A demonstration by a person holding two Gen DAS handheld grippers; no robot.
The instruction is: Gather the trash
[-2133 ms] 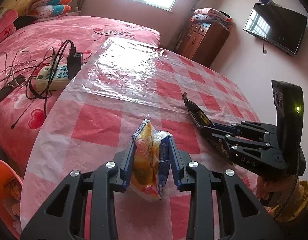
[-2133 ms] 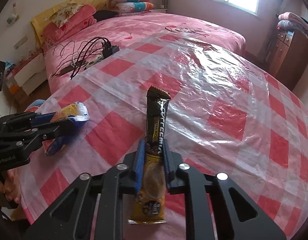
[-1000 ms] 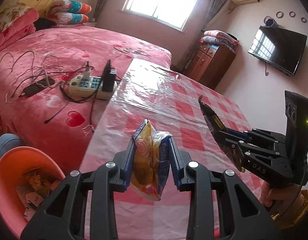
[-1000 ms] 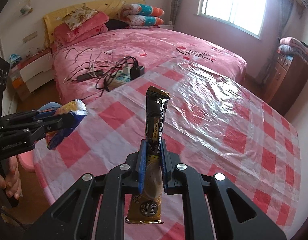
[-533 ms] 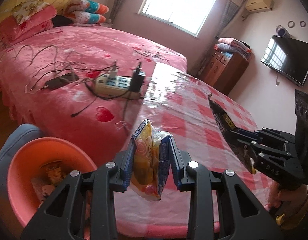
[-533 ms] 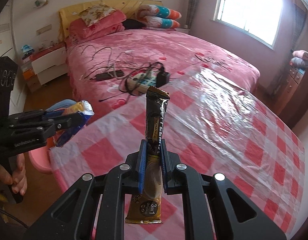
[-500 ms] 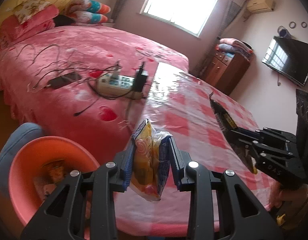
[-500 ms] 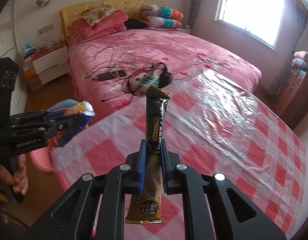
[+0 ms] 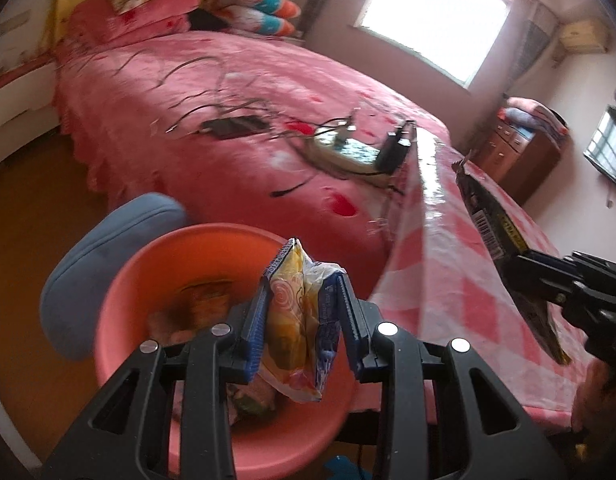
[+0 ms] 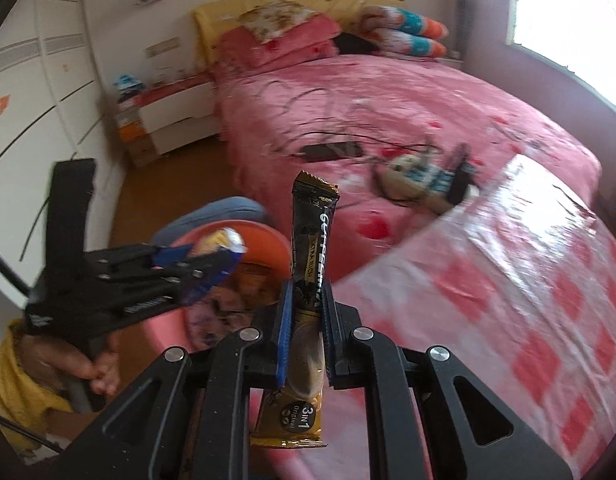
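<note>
Below the left gripper: the orange bin [image 9: 120, 280] sits on the floor with scraps already in it, its rim just under and ahead of the fingertips; a blue cushion [image 9: 88, 264] lies against its far-left side.
Step in hand: carrying two pieces of trash off the checked table [image 9: 460, 280] to the bin; neither has been let go.
Doing it well: bring each wrapper's lower end over the bin's open middle, not its rim, before the jaws part. Release one at a time so each drop can be watched. The snack bag is light and crumpled and may cling to a pad, so in my judgement it wants a wide opening.
Left gripper [image 9: 304, 320]: jaws clamped on the yellow snack wrapper [image 9: 296, 320], blue pads pressing both its sides; the wrapper hangs over the near part of the bin.
Right gripper [image 10: 306, 320]: jaws nearly together, clamped on the dark coffee sachet [image 10: 308, 280], which stands upright above the pads with its gold end hanging below them.
Sachet's place: to the right of the bin, by the table edge; it looks to need more travel leftward.
Bed [image 10: 388, 92]: beyond both tools, with a power strip [image 10: 420, 172] and cables; not involved.
</note>
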